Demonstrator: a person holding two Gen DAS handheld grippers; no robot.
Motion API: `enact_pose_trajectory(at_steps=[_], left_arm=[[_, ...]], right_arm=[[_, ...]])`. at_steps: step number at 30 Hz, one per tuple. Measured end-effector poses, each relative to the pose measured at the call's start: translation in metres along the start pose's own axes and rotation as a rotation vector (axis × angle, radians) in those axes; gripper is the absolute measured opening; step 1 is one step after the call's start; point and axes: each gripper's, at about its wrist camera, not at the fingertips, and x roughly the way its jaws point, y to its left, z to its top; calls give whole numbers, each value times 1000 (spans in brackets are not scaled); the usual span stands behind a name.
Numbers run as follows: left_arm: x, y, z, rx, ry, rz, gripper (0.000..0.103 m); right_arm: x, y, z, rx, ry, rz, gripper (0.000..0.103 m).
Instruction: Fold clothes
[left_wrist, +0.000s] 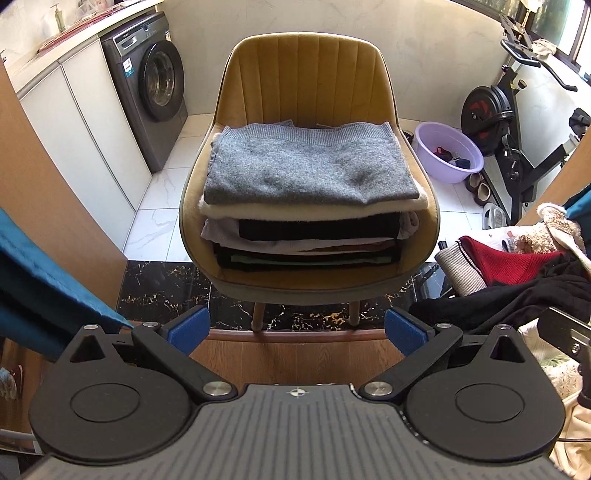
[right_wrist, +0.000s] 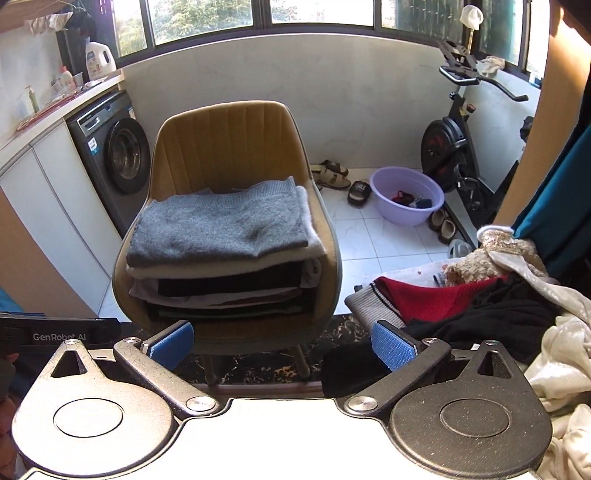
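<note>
A stack of folded clothes, topped by a grey knit sweater (left_wrist: 306, 166) (right_wrist: 225, 225), rests on the seat of a mustard yellow chair (left_wrist: 310, 66) (right_wrist: 229, 136). Under the sweater lie cream, black and pale folded layers (left_wrist: 314, 236). A heap of unfolded clothes lies at the right: a red knit (left_wrist: 506, 258) (right_wrist: 432, 295), a black garment (left_wrist: 517, 299) (right_wrist: 480, 317) and cream fabric (right_wrist: 561, 358). My left gripper (left_wrist: 295, 328) is open and holds nothing, short of the chair's front. My right gripper (right_wrist: 282, 347) is open too, its right finger beside the black garment.
A grey washing machine (left_wrist: 151, 88) (right_wrist: 114, 155) stands under a white counter at the left. A purple basin (left_wrist: 448, 151) (right_wrist: 406, 194) with small items, slippers and an exercise bike (right_wrist: 465, 144) fill the tiled floor at the right. Teal fabric (left_wrist: 40, 284) hangs at the left.
</note>
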Motion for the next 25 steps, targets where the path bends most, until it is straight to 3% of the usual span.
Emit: enact_pose_trajectory(at_steps=[14,25], left_arm=[[-16,-20,-34,30,28,69,103],[-26,-24,-42,32,8,57,103]], right_arm=[[0,-21,-16,35,38,36,102],[-9,-31,-26,75,43,36,102]])
